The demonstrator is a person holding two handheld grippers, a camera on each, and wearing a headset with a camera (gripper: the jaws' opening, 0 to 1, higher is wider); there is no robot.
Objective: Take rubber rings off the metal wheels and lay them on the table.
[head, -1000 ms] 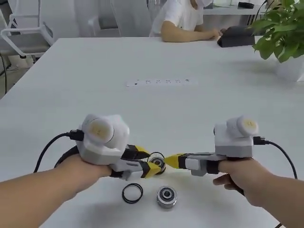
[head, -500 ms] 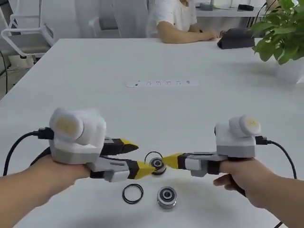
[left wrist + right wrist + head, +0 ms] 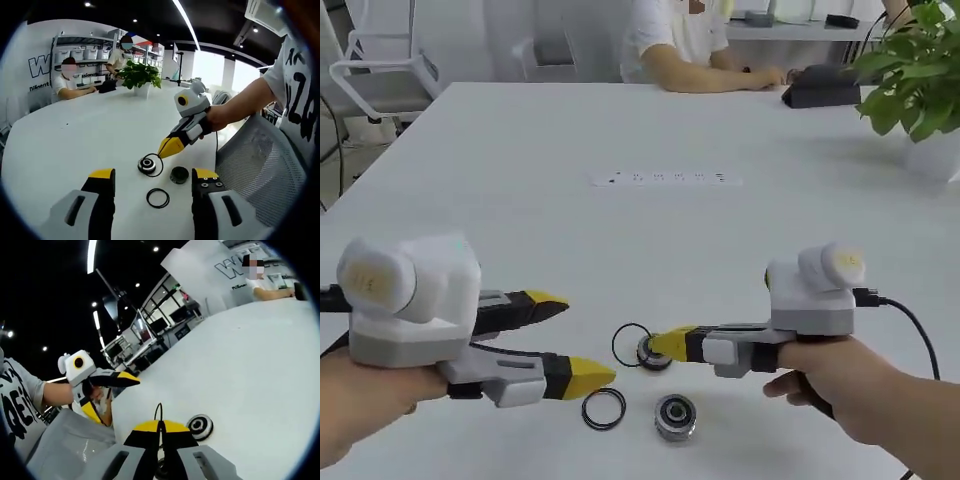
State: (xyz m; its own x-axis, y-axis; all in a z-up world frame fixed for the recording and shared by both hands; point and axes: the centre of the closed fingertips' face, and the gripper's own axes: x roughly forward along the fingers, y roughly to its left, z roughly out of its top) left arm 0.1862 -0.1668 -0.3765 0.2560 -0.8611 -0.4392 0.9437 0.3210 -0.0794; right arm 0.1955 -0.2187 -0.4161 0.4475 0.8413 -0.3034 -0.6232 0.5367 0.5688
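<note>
Left claw (image 3: 582, 338): we find it open and empty, drawn back to lower left, clear of the wheel (image 3: 650, 353).
Right claw (image 3: 662, 345): closed, apparently pinching the rubber ring (image 3: 628, 342) at frame centre.
Worktop (image 3: 650, 230): laid ring (image 3: 603, 408) and bare wheel (image 3: 675, 415) lie below centre.
Meaning: we judge the second ring nearly free.
</note>
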